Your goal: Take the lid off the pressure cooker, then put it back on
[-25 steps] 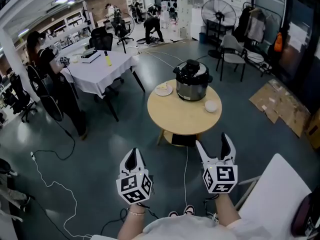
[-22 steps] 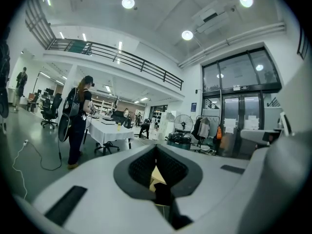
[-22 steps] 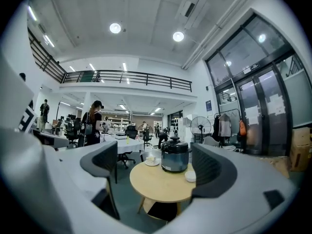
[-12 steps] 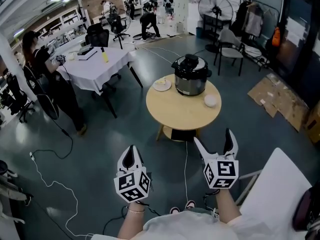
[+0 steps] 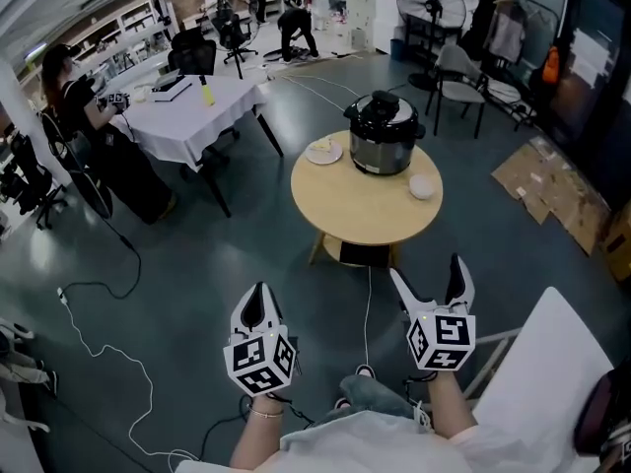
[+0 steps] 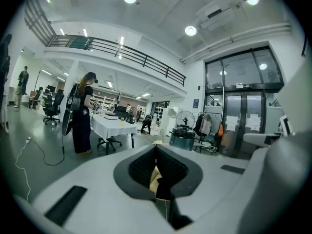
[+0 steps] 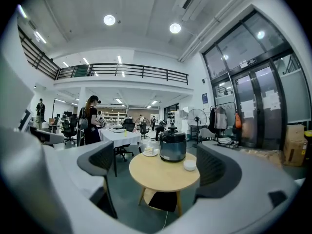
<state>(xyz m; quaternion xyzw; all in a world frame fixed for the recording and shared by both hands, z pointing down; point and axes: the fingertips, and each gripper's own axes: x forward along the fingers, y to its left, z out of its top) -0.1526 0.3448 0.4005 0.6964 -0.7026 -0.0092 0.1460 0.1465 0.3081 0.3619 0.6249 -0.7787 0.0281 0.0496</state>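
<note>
The pressure cooker, steel-sided with a black lid on it, stands at the far side of a round wooden table. Both grippers hang low in the head view, well short of the table. My left gripper is shut, its pads meeting with nothing between them; the cooker shows far beyond. My right gripper is open; its jaws have just been opening and are empty. Between them I see the cooker and the table a good way ahead.
On the table sit a white plate of food and a small white bowl. A white-cloth table with a person stands left. Chair, fan, cardboard, floor cables and a white board surround me.
Both grippers have sunk a little in the head view. The right jaws stand slightly wider than a second ago. The left jaws stay shut.
</note>
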